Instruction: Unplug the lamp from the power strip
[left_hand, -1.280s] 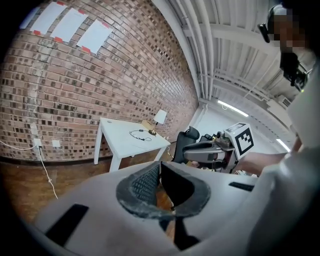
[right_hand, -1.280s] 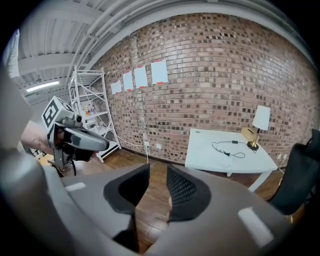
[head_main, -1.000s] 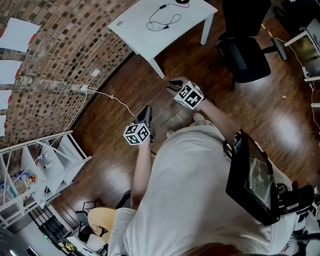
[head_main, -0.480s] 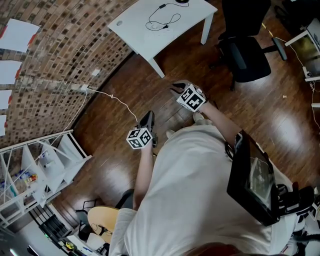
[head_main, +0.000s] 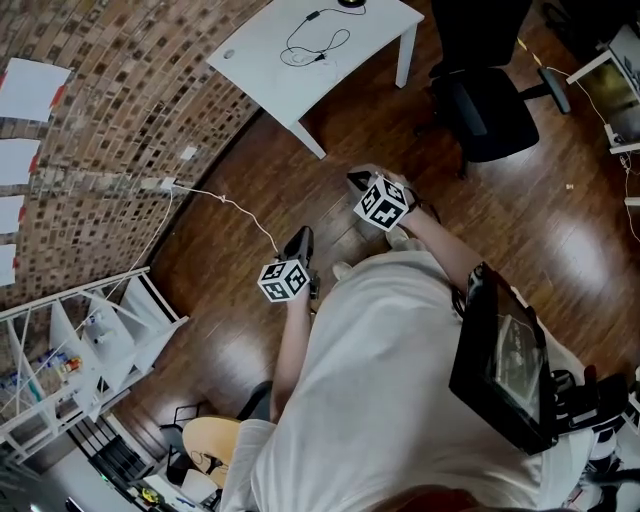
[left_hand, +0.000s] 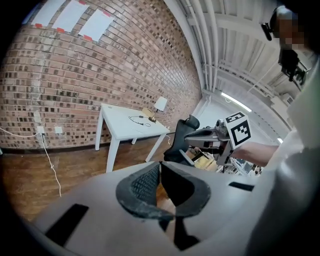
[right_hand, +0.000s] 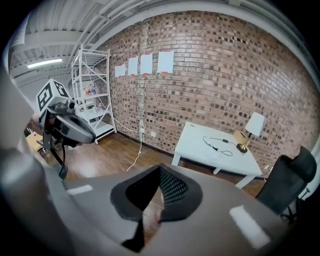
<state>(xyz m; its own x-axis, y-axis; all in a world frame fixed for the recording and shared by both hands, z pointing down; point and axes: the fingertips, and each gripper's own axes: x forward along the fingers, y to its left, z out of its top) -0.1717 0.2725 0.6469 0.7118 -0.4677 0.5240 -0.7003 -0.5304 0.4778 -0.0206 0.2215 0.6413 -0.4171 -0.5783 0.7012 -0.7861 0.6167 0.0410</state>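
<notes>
The lamp (right_hand: 255, 124) has a white shade and stands at the far corner of a white table (right_hand: 207, 150). Its black cord (head_main: 312, 40) lies looped on the tabletop. I cannot make out a power strip in any view. Both grippers hang in the air over the wooden floor, well short of the table. My left gripper (head_main: 300, 232) is shut with nothing in it. My right gripper (head_main: 353, 178) has just been closing and is now shut, with nothing between its jaws.
A white cable (head_main: 235, 205) runs from a wall outlet (head_main: 168, 183) in the brick wall down across the floor. A black office chair (head_main: 490, 110) stands right of the table. A white shelf rack (head_main: 70, 340) stands at the left.
The right gripper's jaws, open before, have shut on nothing. Both grippers have drifted a little lower in the head view, toward the person.
</notes>
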